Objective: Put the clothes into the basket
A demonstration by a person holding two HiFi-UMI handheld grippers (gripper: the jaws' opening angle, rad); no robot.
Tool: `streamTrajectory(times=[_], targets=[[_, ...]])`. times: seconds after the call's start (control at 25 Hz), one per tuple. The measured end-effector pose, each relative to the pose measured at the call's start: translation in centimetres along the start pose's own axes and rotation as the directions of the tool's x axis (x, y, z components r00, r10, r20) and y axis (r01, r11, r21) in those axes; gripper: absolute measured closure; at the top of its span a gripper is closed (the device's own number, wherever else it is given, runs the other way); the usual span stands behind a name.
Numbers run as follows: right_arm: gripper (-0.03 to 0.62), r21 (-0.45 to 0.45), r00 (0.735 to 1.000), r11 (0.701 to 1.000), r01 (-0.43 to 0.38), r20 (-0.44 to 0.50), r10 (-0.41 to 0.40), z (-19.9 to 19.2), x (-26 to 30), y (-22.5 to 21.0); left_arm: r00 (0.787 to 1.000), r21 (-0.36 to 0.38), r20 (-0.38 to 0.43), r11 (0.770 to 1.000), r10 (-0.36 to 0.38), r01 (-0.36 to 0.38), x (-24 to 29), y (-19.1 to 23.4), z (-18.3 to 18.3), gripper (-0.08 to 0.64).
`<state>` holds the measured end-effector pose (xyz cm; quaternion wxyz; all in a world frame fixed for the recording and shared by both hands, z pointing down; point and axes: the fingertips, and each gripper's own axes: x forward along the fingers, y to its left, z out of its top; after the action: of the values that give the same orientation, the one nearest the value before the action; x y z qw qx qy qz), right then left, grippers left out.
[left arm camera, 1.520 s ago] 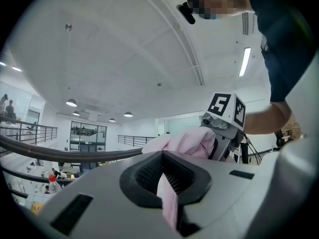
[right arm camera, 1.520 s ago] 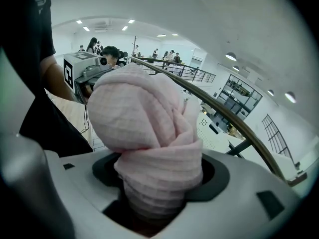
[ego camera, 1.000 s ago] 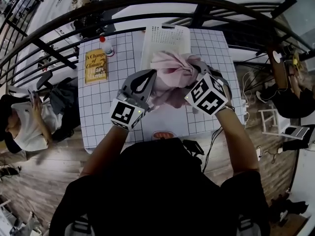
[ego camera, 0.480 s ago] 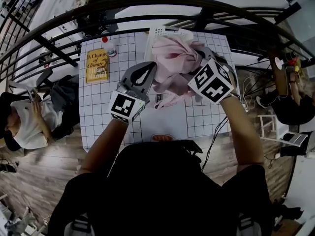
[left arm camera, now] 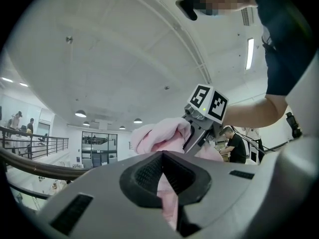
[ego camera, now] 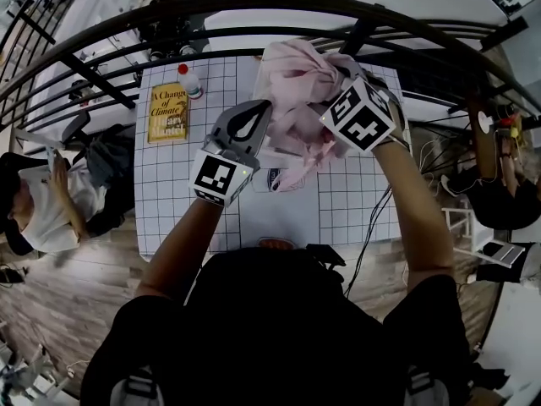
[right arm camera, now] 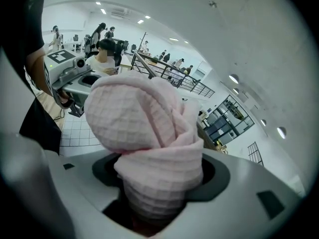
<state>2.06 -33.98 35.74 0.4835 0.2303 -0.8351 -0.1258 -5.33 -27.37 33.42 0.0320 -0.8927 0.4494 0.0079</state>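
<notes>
Both grippers hold one pink cloth [ego camera: 297, 91] up in the air above the table's [ego camera: 177, 184] far middle. The left gripper [left arm camera: 168, 183] has its jaws nearly together, pinching a thin fold. The right gripper [right arm camera: 152, 203] has its jaws set wider, clamped on a thick waffle-weave bunch that bulges out above them. The right one is higher and nearer the table's far edge. The left one is nearer the table's centre.

The raised cloth blocks most of the basket [ego camera: 257, 81]. Only a white sliver shows at the cloth's left edge, at the far side of the table. A loose end of the cloth hangs down toward the table top, over a small dark-printed item [ego camera: 274, 178] that is partly covered.

A yellow book [ego camera: 166, 113] lies at the table's far left corner, with a red-capped bottle [ego camera: 191, 81] just beside it. A dark railing [ego camera: 254, 7] curves past the table's far side. A seated person [ego camera: 38, 205] is off the table's left side.
</notes>
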Motion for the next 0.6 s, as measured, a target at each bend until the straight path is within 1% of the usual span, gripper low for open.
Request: streamTrajectory(times=[0.16,0.32,0.6], targets=[[0.264,-0.017,1.0,1.0,0.003,0.0,-0.003,0.0,2.9,-1.3,1.0,0.004,0.0,1.0,0.023,-0.023,0.8,1.0,-1.1,0.561],[0.264,-0.027,1.0,1.0,-0.014,0.003,0.014,-0.6,6.3,-2.2,0.999,0.001,-0.014,0.999,0.048,-0.048,2.2,2.1,-2.7,0.561],[0.264,-0.02,0.999,0.999,-0.04,0.01,0.041,-2.5,12.4,-2.1,0.995,-0.011,-0.038,0.995,0.095,-0.095,4.6,3.7,-5.8,0.561]])
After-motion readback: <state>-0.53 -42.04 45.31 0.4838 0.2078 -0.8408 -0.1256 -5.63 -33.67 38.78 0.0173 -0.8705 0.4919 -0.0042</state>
